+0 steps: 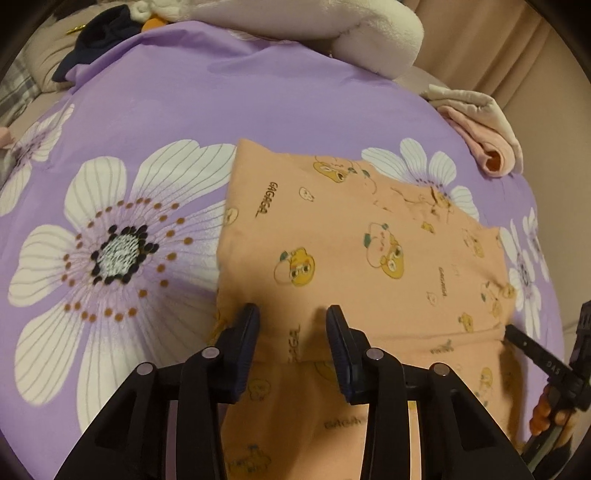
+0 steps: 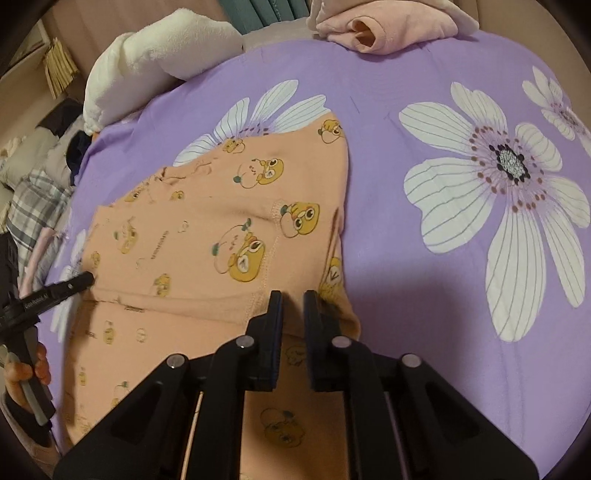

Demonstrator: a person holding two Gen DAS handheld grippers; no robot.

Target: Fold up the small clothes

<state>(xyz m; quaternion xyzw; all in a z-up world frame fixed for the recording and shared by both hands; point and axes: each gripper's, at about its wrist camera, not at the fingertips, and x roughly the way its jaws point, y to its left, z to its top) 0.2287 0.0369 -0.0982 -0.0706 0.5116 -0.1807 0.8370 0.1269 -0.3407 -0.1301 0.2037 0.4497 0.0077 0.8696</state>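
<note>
An orange garment (image 1: 369, 236) printed with yellow bears lies on the purple flowered bedsheet (image 1: 258, 92), its near part folded over onto itself. My left gripper (image 1: 291, 314) stands over the fold's left end, jaws apart, with the folded edge between the pads but not pinched. My right gripper (image 2: 293, 299) is at the fold's right end, its jaws nearly together on a ridge of the orange garment (image 2: 207, 229). In the right wrist view the left gripper's fingertip (image 2: 83, 280) touches the fold's far end. A right gripper finger (image 1: 517, 334) shows at the left wrist view's edge.
A pink folded garment (image 2: 376, 26) and a white plush blanket (image 2: 155, 55) lie at the bed's far edge. Dark clothes (image 1: 96, 40) and a plaid cloth (image 2: 33, 206) sit beyond the sheet. A person's hand (image 2: 33, 365) grips the left handle.
</note>
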